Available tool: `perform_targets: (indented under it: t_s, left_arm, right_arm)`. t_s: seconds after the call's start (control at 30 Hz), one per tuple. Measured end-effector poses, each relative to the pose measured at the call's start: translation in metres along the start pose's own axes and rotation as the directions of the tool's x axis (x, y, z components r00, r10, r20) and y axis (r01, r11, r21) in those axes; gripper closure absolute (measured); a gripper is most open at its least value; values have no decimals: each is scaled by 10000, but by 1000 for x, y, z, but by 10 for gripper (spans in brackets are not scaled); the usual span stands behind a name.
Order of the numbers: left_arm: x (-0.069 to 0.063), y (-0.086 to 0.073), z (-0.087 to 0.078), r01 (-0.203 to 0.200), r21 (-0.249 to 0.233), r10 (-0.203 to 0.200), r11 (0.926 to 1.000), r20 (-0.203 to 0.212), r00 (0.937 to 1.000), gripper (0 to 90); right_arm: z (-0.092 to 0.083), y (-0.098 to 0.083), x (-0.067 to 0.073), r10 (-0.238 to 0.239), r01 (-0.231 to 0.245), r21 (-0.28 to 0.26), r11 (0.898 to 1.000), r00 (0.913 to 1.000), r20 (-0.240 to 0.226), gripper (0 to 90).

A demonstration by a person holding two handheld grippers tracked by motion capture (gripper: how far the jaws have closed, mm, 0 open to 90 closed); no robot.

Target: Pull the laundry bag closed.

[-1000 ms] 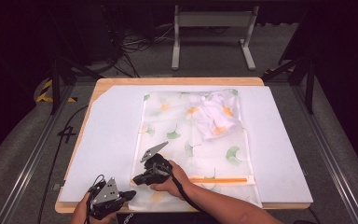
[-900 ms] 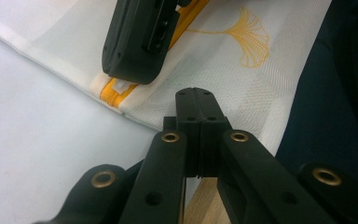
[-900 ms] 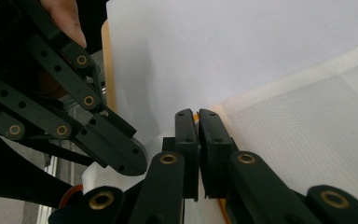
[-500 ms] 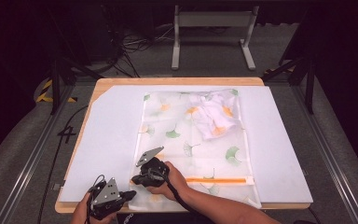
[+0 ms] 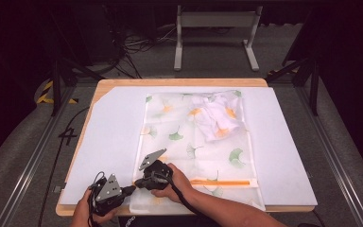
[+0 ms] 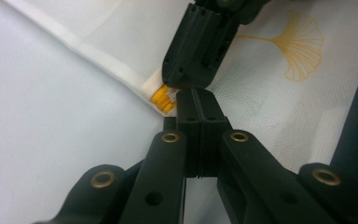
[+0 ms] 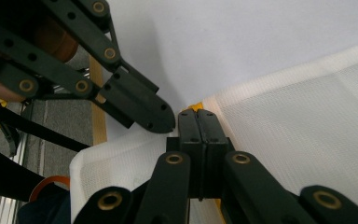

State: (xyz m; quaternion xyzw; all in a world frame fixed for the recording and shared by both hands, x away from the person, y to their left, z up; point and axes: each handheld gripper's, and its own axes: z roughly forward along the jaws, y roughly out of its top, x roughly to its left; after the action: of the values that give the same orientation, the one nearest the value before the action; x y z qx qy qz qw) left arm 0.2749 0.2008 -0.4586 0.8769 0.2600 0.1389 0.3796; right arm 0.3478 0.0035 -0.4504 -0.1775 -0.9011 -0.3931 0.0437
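At the near left corner of the table, the left gripper (image 5: 131, 188) sits in the person's left hand (image 5: 86, 213), low over the white sheet (image 5: 113, 137) that covers the wooden table (image 5: 179, 82). Its jaws are pressed together — in the left gripper view (image 6: 196, 99) the two black pads meet with no gap, their tips at the yellow zipper end (image 6: 163, 99) on the edge of the bag. Whether any fabric is caught between them cannot be told.

Just to its right, tip almost against tip, is the right gripper (image 5: 139, 183), held in the right hand (image 5: 177, 184) whose forearm comes in from the near right. Its jaws are also closed flat on each other; in the right gripper view (image 7: 198, 115) they lie on the white mesh, with a bit of yellow showing just past their tips. Whether they pinch the mesh cannot be told.

The mesh laundry bag (image 5: 196, 151) — sheer white, printed with green and orange ginkgo leaves — lies flat along the middle of the sheet, running from the near edge to the far side. An orange zipper (image 5: 222, 182) crosses its near end, rightward from the grippers. In its far right part a crumpled white garment (image 5: 217, 116) with orange marks lies bunched.
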Motion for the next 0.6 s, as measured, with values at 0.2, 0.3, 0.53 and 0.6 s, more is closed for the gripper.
perform_targets:
  t_s: [0.2, 0.3, 0.53, 0.6]
  left_arm:
    - [-1, 1, 0, 138, 98, -138, 9999, -28, 9999, 900]
    - [0, 1, 0, 280, 111, -280, 9995, 11, 9996, 900]
    - [1, 0, 0, 376, 5, -376, 9993, 87, 9993, 900]
    - [1, -1, 0, 393, -14, -393, 9992, 106, 9992, 900]
  right_arm:
    - [-1, -1, 1, -124, 123, 35, 9999, 9999, 38, 900]
    - [-3, -2, 2, -180, 180, 56, 9998, 9998, 86, 900]
    - [-7, -4, 2, -216, 213, 188, 9996, 9997, 133, 900]
    - [-8, -5, 2, -161, 158, 219, 9996, 9998, 151, 900]
